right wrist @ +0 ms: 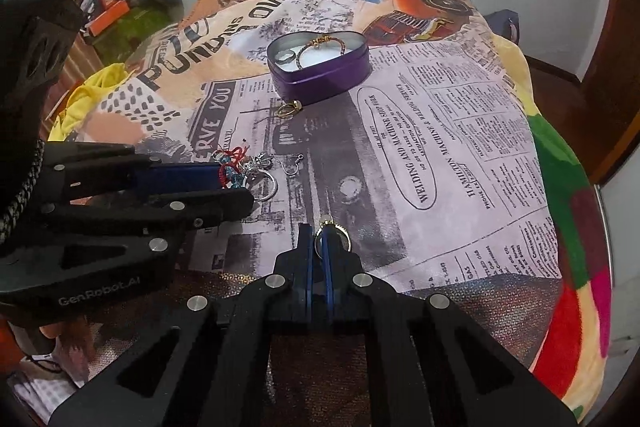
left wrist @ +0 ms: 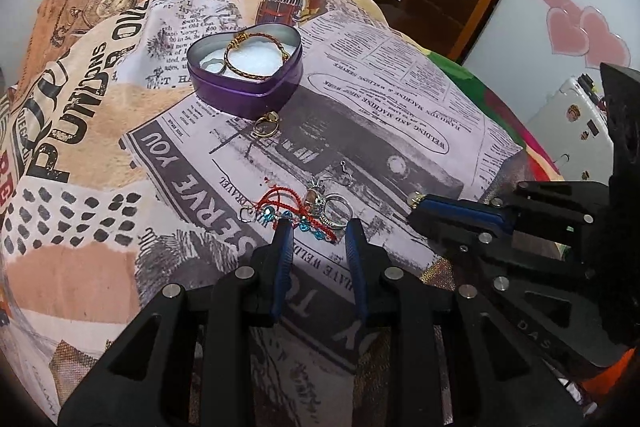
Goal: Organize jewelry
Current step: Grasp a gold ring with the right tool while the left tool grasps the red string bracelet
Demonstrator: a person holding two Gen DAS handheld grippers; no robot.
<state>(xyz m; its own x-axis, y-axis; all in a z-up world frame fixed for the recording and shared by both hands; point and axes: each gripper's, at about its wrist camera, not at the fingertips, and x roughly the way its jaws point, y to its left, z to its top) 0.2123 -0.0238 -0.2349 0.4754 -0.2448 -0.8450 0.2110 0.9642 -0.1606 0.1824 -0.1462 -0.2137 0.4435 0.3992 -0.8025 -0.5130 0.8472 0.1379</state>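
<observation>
Nearest the right wrist camera, the right tongs (right wrist: pixel 320 239) are clamped on a gold ring (right wrist: pixel 333 235) with a pale stone, held just above the newspaper-print cloth (right wrist: pixel 460 187). Left of them, the left tongs (left wrist: pixel 318 231) stand apart, their blue pads either side of a jewelry pile (left wrist: pixel 308 209): red cord, blue beads, silver rings. A silver hook earring (right wrist: pixel 292 165) lies just right of the pile. Farther off, another gold ring (left wrist: pixel 266 125) rests touching the near wall of a purple heart-shaped tin (left wrist: pixel 244 93); inside, on white padding, sit a braided gold bangle (left wrist: pixel 256 57) and a small ring (right wrist: pixel 289 57). Only the left view shows pink heart stickers (left wrist: pixel 580 31) on a white panel at right; only the right view shows yellow fabric (right wrist: pixel 92 95) at left.
</observation>
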